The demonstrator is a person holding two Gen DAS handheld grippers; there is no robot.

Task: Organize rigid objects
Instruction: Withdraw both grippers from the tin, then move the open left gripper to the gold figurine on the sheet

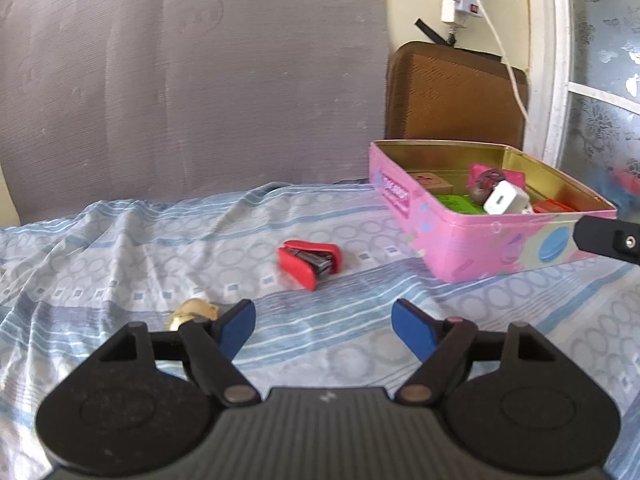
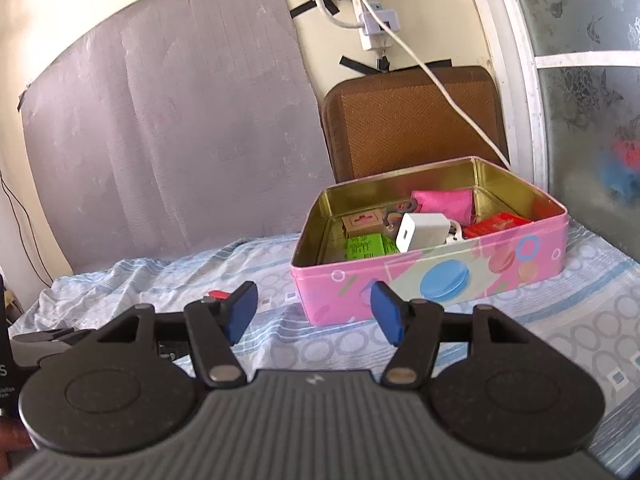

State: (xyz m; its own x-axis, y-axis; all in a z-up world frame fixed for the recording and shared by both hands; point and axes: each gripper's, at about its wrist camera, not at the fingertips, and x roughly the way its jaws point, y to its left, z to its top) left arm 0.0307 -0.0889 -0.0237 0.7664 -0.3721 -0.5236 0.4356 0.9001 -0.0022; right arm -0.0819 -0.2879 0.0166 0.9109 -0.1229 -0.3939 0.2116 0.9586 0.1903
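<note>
Left wrist view: your left gripper (image 1: pixel 323 326) stood with its jaws spread and nothing between the blue pads (image 1: pixel 239 326), above the patterned blue bedsheet (image 1: pixel 120 240). The red stapler (image 1: pixel 309 262) lay on the sheet beyond the pads, clear of them. Its long axis ran across the view, slightly slanted, with its open mouth facing right and near. A small beige object (image 1: pixel 196 310), too blurred to identify, lay just beside the left finger. The pink tin (image 1: pixel 480 248) sat far right, lid off, its long side running from near right to far left. Inside it lay a white charger (image 1: pixel 505 199), a green box (image 1: pixel 460 205) and other small items. A black fingertip of your right gripper (image 1: pixel 606 238) intruded at the right edge, in front of the tin's wall.

Right wrist view: your right gripper (image 2: pixel 314 312) likewise stood open and empty, just short of the tin (image 2: pixel 440 284). Only a sliver of the stapler (image 2: pixel 218 294) showed behind the left finger; its direction could not be told here.
</note>
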